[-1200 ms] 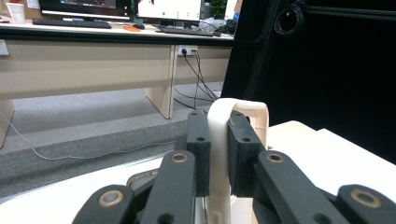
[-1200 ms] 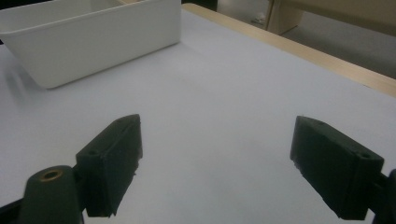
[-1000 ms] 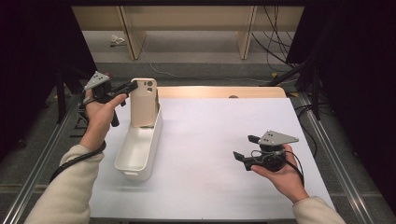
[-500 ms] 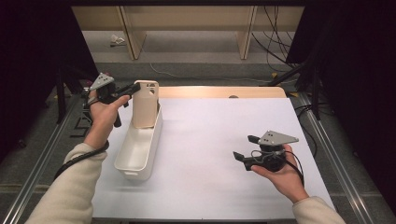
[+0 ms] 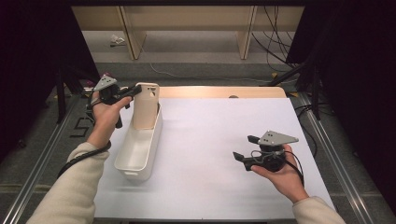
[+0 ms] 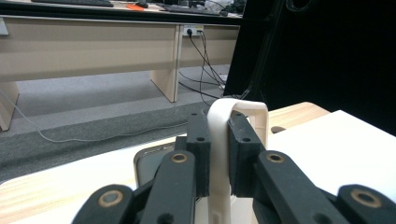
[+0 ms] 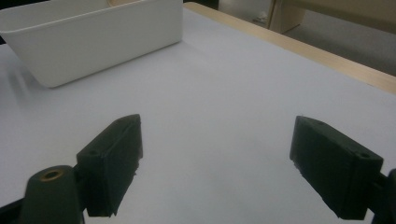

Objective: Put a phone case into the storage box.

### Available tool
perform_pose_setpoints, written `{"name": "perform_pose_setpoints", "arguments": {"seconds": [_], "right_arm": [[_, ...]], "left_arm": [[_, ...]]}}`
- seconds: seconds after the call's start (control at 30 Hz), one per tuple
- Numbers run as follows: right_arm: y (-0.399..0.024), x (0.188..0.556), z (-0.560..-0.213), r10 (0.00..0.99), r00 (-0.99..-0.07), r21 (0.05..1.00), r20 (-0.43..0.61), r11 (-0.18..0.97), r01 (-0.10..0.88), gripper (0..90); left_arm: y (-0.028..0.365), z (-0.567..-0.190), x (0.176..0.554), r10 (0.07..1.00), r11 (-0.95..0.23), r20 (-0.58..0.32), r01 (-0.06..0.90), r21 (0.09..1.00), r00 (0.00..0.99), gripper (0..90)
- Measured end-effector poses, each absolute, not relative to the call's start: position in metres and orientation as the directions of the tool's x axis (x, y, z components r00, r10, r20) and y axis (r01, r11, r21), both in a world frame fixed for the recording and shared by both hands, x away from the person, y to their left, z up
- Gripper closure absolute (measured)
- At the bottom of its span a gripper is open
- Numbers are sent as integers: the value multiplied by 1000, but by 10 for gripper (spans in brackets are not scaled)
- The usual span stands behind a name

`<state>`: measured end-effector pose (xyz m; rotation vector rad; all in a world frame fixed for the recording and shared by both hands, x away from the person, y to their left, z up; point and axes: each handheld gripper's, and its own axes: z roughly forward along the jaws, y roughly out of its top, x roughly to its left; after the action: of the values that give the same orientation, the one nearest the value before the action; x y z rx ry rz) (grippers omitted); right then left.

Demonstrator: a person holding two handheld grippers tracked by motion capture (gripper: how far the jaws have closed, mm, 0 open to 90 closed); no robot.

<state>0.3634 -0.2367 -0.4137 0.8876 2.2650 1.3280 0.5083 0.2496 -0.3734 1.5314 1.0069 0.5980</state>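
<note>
1. Our left claw is clamped on the top edge of the cream phone case, which stands upright at the far end of the white bin near the table's left edge.
2. Our right claw waits wide open and empty near the right edge.
3. Next we would judge: lift or seat the case straight, without tipping the bin.
4. The case's foot inside the bin is hidden.

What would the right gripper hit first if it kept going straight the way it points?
Probably the white bin: the open right gripper faces it across bare white tabletop, though its exact line is hard to judge.
</note>
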Motion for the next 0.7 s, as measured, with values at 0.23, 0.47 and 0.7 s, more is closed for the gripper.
{"name": "perform_pose_setpoints", "arguments": {"seconds": [0.23,0.47,0.7], "right_arm": [[-236,363,-414,675,-737,871,5,359,335,178],[-236,363,-414,675,-738,872,5,359,334,179],[-236,363,-414,675,-738,871,8,358,337,179]], "left_arm": [[250,-378,511,854,9,-153,281,960,497,809],[250,-385,514,857,1,-154,296,955,492,808],[249,-390,516,859,-7,-153,311,951,488,808]]}}
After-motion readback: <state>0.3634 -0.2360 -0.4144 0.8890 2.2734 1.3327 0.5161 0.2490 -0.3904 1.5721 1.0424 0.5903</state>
